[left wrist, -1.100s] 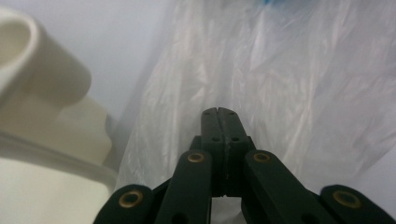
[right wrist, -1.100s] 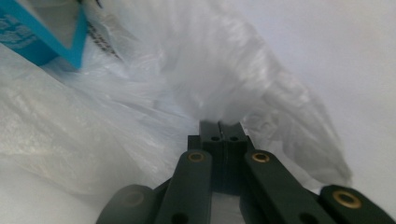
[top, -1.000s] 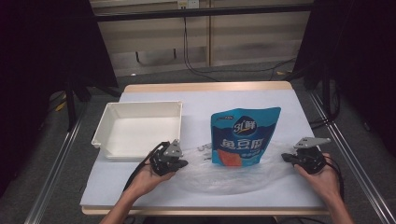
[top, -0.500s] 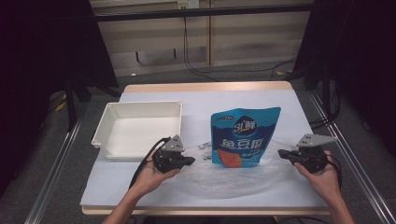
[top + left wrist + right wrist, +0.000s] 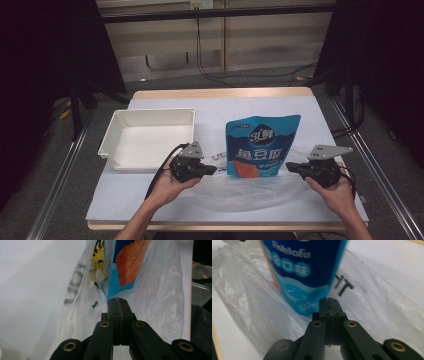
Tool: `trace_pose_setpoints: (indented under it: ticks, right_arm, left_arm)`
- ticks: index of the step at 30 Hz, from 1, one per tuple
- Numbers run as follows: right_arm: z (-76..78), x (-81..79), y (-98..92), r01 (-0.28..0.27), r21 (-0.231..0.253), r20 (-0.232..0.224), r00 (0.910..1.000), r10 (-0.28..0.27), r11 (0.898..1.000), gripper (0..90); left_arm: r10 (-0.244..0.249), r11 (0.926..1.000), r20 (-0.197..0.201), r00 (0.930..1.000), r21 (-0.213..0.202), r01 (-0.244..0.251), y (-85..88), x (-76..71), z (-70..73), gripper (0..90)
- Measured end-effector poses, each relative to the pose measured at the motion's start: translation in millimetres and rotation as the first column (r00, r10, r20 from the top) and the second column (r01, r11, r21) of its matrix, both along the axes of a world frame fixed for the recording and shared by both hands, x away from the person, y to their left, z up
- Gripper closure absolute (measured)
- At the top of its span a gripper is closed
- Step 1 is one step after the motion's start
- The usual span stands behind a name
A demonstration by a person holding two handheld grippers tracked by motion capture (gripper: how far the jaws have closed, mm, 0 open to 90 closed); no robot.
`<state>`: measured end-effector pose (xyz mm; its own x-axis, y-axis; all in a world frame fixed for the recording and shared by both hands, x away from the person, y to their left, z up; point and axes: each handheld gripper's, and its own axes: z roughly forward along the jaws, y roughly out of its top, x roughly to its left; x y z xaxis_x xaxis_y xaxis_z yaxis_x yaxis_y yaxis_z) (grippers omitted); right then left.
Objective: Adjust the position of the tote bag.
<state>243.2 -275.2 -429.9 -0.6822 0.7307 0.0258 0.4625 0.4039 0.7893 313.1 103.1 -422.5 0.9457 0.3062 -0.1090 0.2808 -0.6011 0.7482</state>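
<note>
Both grippers, left (image 5: 209, 170) and right (image 5: 292, 168), clamp shut on opposite edges of a clear bag (image 5: 250, 187) at the table's near middle, the blue pouch (image 5: 261, 146) standing inside it; lifting evenly should keep the pouch from tipping. Far left, a white tray (image 5: 112, 145) waits.

We had the table (image 5: 150, 210) covered by a sheet, tray (image 5: 107, 147) at its left half. The snack pouch (image 5: 260, 145) stood upright right of the tray, inside a thin plastic bag (image 5: 250, 192) spread on the near-centre of the table. Left gripper (image 5: 212, 170) sat at the bag's left edge, between tray and pouch. Right gripper (image 5: 291, 167) sat at the bag's right edge, just right of the pouch. Floor cables (image 5: 240, 75) ran behind the table.
</note>
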Motion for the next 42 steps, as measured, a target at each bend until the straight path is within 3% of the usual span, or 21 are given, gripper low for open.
trace_pose_setpoints:
  ticks: [5, 7, 9, 11, 14, 19, 24, 26, 27, 30, 35, 42]
  right_arm:
    - [-0.1, -1.7, 14.4, -0.034, -0.001, -0.011, 0.9994, 0.034, 0.999, 90.0]
    - [-3.0, -1.4, 19.2, -0.043, -0.005, -0.02, 0.9989, 0.042, 0.999, 90.0]
    - [-5.3, -1.9, 25.2, -0.058, -0.01, -0.031, 0.9978, 0.058, 0.998, 90.0]
    - [-6.6, -1.7, 30.4, -0.07, -0.006, -0.031, 0.9971, 0.07, 0.998, 90.0]
    - [-7.4, -2.7, 41.4, -0.096, -0.013, -0.038, 0.9947, 0.095, 0.995, 90.0]
    - [-11.6, -0.7, 55.0, -0.101, -0.03, -0.055, 0.9936, 0.099, 0.994, 90.0]
    - [-16.0, -1.2, 65.0, -0.121, -0.052, -0.06, 0.9912, 0.118, 0.991, 90.0]
    - [-18.2, -0.8, 66.0, -0.121, -0.054, -0.068, 0.9908, 0.117, 0.991, 90.0]
    - [-20.0, 0.6, 66.3, -0.123, -0.052, -0.071, 0.9904, 0.119, 0.991, 90.0]
    - [-22.2, 2.6, 68.9, -0.122, -0.055, -0.075, 0.9901, 0.118, 0.991, 90.0]
    - [-26.5, 5.8, 72.6, -0.122, -0.069, -0.088, 0.9894, 0.116, 0.99, 90.0]
    - [-42.2, 6.7, 78.3, -0.13, -0.105, -0.134, 0.9843, 0.115, 0.986, 90.0]
  left_arm:
    - [-0.003, 0.9996, -0.007, 1.0, 0.026, 0.003, -16.9, 2.6, -2.2, 90.0]
    - [-0.035, 0.9977, 0.005, 0.9994, 0.058, 0.035, -23.2, 2.0, -1.3, 90.0]
    - [-0.026, 0.9986, -0.006, 0.9996, 0.046, 0.026, -30.2, 2.2, -3.2, 90.0]
    - [-0.037, 0.9968, -0.043, 0.9984, 0.07, 0.04, -32.1, 9.7, -3.2, 90.0]
    - [0.007, 0.9995, -0.094, 0.9955, 0.031, -0.004, -32.3, 19.4, -3.6, 90.0]
    - [0.024, 0.9964, -0.102, 0.9945, 0.083, -0.015, -40.0, 25.0, -11.3, 90.0]
    - [0.025, 0.9963, -0.105, 0.9942, 0.084, -0.016, -38.9, 22.3, -14.6, 90.0]
    - [0.02, 0.9886, -0.079, 0.9967, 0.151, -0.008, -35.3, 23.5, -13.3, 90.0]
    - [0.033, 0.9918, -0.099, 0.9945, 0.126, -0.021, -35.1, 24.2, -15.2, 90.0]
    - [0.06, 0.9856, -0.098, 0.9935, 0.164, -0.043, -36.0, 30.6, -18.6, 90.0]
    - [0.095, 0.9805, -0.123, 0.9879, 0.183, -0.071, -44.2, 43.0, -28.2, 90.0]
    - [0.103, 0.9787, -0.166, 0.9807, 0.193, -0.07, -51.5, 50.8, -41.2, 90.0]
